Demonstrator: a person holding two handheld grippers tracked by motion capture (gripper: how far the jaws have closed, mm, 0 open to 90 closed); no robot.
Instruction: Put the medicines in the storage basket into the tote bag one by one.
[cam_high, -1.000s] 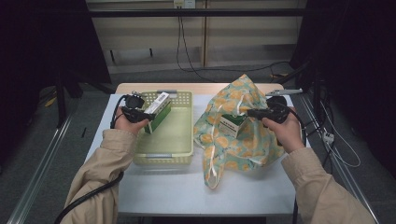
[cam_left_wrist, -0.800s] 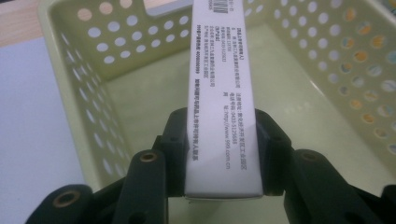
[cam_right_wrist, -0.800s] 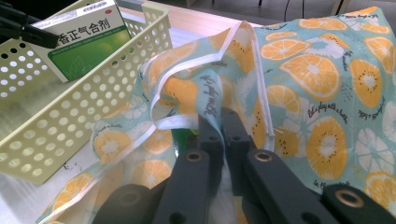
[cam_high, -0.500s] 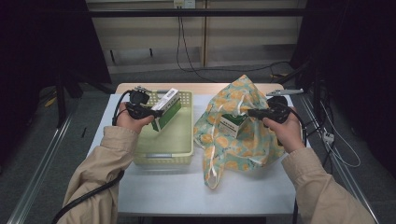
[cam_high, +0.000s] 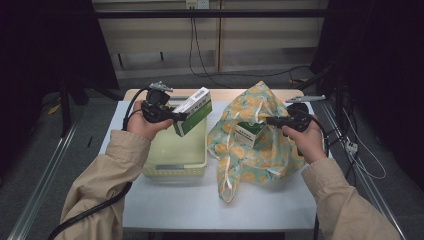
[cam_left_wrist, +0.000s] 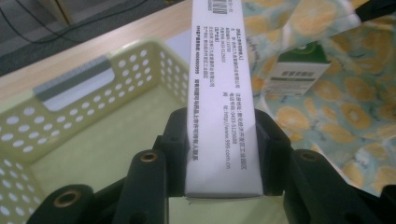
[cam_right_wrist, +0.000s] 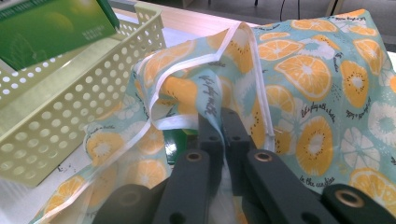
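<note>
Firmly, left gripper (cam_high: 172, 116) jaws pinching green-and-white box (cam_high: 192, 110) above basket (cam_high: 175, 170), right gripper (cam_high: 272, 120) jaws clamped on fruit-print bag (cam_high: 270, 155) edge

A white rectangular table (cam_high: 200, 200) with a pale wooden far edge stands on a grey floor (cam_high: 40, 165). Behind it runs a beige panelled wall (cam_high: 165, 45) with black cables (cam_high: 192, 45) hanging down. Dark, dim areas flank both sides, and a metal floor rail (cam_high: 37, 195) runs along the left.
</note>
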